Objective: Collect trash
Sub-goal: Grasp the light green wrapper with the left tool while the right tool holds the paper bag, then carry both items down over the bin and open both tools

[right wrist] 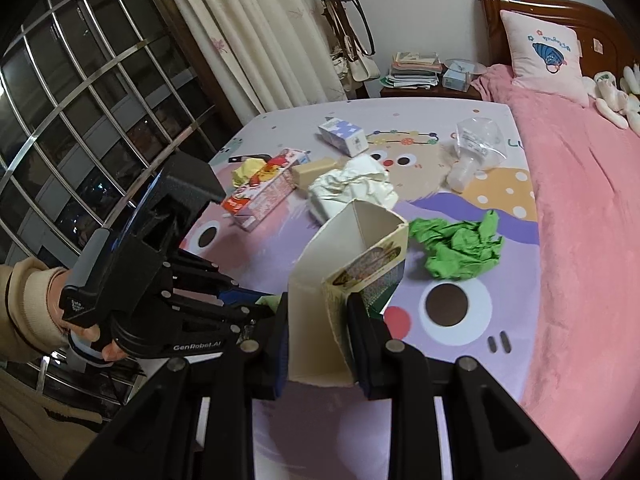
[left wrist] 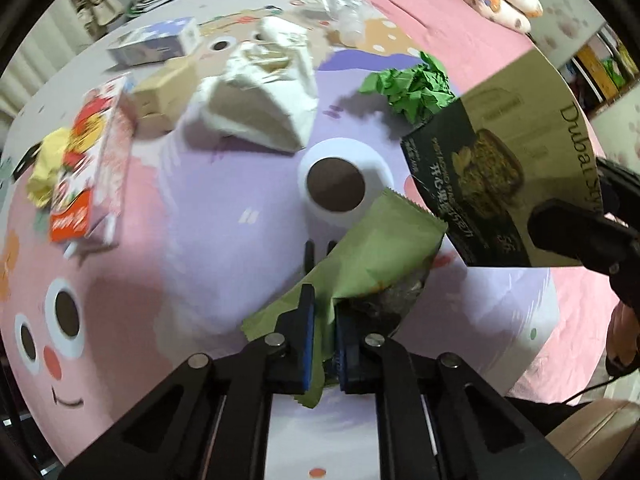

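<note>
Left wrist cam looks steeply down, close over bed (left wrist: 192,208). Right wrist cam angles lower, facing headboard (right wrist: 560,12). Both share green paper (left wrist: 412,84) (right wrist: 460,248) & litter.

My left tool (left wrist: 322,320) hides the green wrapper's (left wrist: 372,252) lower end between its pads. Beyond it, the red carton (left wrist: 90,172) is blurred, its print unreadable. The held box (right wrist: 344,292) covers my right tool's (right wrist: 320,344) far side.
</note>
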`<state>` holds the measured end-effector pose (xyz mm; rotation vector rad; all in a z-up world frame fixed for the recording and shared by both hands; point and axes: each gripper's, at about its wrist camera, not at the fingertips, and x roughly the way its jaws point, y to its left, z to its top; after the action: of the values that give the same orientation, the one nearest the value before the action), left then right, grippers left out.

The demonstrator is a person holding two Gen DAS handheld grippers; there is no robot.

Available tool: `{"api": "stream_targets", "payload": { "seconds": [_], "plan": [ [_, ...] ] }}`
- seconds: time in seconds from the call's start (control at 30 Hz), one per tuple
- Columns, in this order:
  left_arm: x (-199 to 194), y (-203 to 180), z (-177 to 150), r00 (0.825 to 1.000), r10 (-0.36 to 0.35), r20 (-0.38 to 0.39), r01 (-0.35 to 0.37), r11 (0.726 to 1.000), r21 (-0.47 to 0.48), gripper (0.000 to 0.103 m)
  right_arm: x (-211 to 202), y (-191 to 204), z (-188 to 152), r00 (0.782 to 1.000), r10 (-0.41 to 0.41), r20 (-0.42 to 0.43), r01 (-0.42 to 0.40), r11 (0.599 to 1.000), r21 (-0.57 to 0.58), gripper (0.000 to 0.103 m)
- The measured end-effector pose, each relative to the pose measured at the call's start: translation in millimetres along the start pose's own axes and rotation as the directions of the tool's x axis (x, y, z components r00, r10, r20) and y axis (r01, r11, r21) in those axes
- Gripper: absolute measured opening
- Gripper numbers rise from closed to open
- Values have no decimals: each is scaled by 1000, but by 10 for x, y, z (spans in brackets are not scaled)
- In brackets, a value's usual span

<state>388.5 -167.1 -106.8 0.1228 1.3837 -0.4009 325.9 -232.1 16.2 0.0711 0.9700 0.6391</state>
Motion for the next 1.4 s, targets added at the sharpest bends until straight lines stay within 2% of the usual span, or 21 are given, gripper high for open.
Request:
{"api": "stream_targets", "payload": {
  "seconds": [0.07,0.1,0.23,0.4,0.57,0.67,0.77,0.97,1.13,1.3,1.4],
  "plan": [
    [-91,83,-116,1000,-11,14,12,999,-36,6,-45,104,-23,1000,0,11,0,1000,2,26],
    [-145,160,-304,1000,-14,20,15,999,-44,6,-74,168,-36,1000,-2,18,2,1000,2,26],
    [-374,346,-694,999,-13,43,17,996,-90,5,-204,470,-120,999,-8,49,7,1000,6,26],
    [-762,531,-1406,995,-41,90,51,992,-112,5,-329,937,-341,997,-19,78,18,1000,17,26],
    [-1210,918,-2164,991,-72,115,83,992,-95,5,-428,1589,-734,995,-34,97,30,998,48,26],
    [-1466,1027,-2630,990,-83,119,92,993,-79,5,-438,1963,-1013,994,-47,97,40,997,68,26],
    [-1533,1122,-3088,988,-102,112,110,992,-69,5,-432,2295,-1325,994,-54,90,46,995,89,26],
    [-1471,1135,-3704,992,-112,61,115,991,-63,5,-348,2771,-1891,999,-42,-3,42,992,115,26],
    [-1276,1124,-4032,993,-119,21,121,988,-95,5,-101,2837,-2322,994,-41,-102,58,983,172,26],
    [-732,1019,-4269,994,-111,-13,108,985,-134,6,282,2659,-2786,988,-36,-148,75,962,264,26],
    [-224,992,-4369,994,-103,-37,96,983,-158,6,621,2472,-3101,985,-33,-167,83,949,305,26]
  ]
}}
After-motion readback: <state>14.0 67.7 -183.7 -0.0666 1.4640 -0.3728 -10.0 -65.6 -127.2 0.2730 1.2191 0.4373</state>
